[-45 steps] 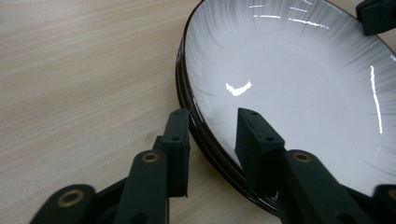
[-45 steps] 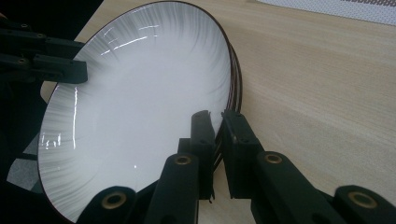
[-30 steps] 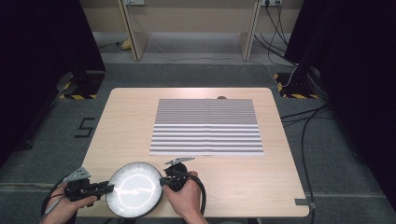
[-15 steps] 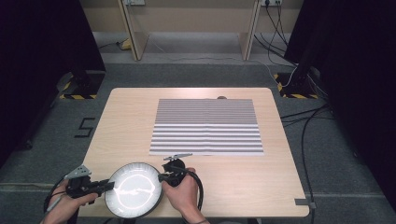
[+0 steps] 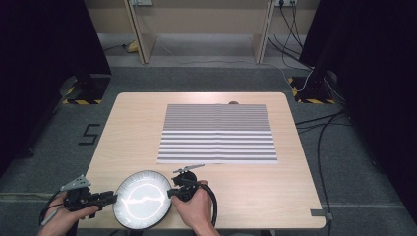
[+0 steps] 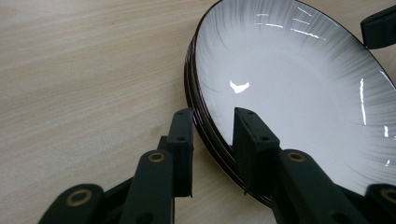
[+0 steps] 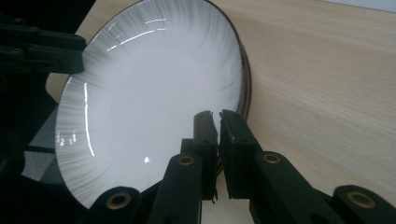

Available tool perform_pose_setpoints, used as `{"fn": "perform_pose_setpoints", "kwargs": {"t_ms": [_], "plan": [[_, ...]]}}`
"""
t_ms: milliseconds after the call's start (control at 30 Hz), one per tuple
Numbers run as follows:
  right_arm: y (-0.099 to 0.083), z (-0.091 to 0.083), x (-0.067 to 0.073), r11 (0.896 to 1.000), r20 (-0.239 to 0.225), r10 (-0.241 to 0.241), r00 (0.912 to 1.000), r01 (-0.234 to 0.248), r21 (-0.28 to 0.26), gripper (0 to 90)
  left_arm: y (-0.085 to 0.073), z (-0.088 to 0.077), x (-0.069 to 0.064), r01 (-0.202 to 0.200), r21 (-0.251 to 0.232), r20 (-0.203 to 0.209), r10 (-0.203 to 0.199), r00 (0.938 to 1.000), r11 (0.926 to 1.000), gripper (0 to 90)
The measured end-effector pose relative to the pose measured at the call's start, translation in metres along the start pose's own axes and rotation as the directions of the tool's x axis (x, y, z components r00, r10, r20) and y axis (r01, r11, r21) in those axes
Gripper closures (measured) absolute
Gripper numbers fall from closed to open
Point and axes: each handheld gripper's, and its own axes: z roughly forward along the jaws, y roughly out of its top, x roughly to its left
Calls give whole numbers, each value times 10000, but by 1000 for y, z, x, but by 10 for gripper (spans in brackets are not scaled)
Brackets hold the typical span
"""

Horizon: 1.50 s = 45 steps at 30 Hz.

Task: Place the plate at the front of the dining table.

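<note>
A white plate (image 5: 142, 199) with a dark rim sits at the table's near edge, partly overhanging it. My right gripper (image 5: 170, 192) is on its right rim. In the right gripper view the plate (image 7: 154, 93) has its rim pinched between the nearly closed jaws of that gripper (image 7: 217, 116), which have just eased open slightly. My left gripper (image 5: 114, 198) is at the plate's left side. In the left gripper view its jaws (image 6: 212, 116) straddle the rim of the plate (image 6: 303, 93) with a gap on the outer side; they have just been opening.
A black-and-white striped mat (image 5: 217, 132) lies in the middle of the wooden table (image 5: 123, 132), with a small dark object (image 5: 233, 103) at its far edge. A black cable (image 5: 214, 206) loops beside the right hand. Dark curtains stand on both sides.
</note>
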Motion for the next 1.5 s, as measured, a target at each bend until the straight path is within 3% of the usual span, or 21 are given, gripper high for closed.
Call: {"fn": "perform_pose_setpoints", "kwargs": {"t_ms": [67,300,400,467,533,633,667,733,867,1033,1100,1233,1267,1333,1500], "plan": [[0,-2,-1,10000,234,27,9997,-26,-63,836,0,0,0,-54,-30,-8,54,10000,10000,685],[-1,2,0,9997,262,58,9996,-64,225,857,-1,4,-3,-67,149,89,66,9999,9999,696],[1,1,0,9999,329,-93,9994,88,133,900,0,3,-2,169,187,140,-171,9998,9997,710],[2,6,4,9983,-244,86,9997,-72,572,900,1,3,-1,315,236,225,-320,9992,9992,727],[-2,17,13,9963,-51,-380,9993,382,768,899,0,2,-1,328,247,208,-333,9992,9992,730],[-1,12,14,9985,-39,-371,9993,372,389,876,-1,2,-1,378,155,251,-382,9990,9992,728],[3,0,9,9994,448,-337,9984,339,-51,857,-1,2,0,370,153,268,-374,9989,9992,727],[6,-5,2,9999,667,-118,9977,125,-99,850,0,3,-1,200,194,169,-203,9997,9996,725],[2,0,0,9997,342,-37,9994,29,223,868,-1,3,-2,222,134,127,-224,9997,9997,725],[4,1,2,9997,450,-170,9988,162,183,900,0,3,-2,196,200,100,-198,9998,9996,725],[2,10,6,9986,-72,-172,9998,176,506,900,1,3,-2,187,243,127,-190,9997,9995,725],[1,9,11,9990,223,-313,9993,306,322,873,-1,2,-2,312,173,227,-316,9992,9994,723],[4,3,6,9998,497,-200,9986,200,-6,861,-1,2,-1,324,169,261,-328,9991,9993,722],[5,1,5,9998,606,-182,9980,187,-69,859,-1,2,-1,269,184,244,-273,9993,9995,722],[5,2,4,9996,595,-173,9981,160,234,861,-1,3,-2,262,160,174,-265,9995,9995,722]]}}
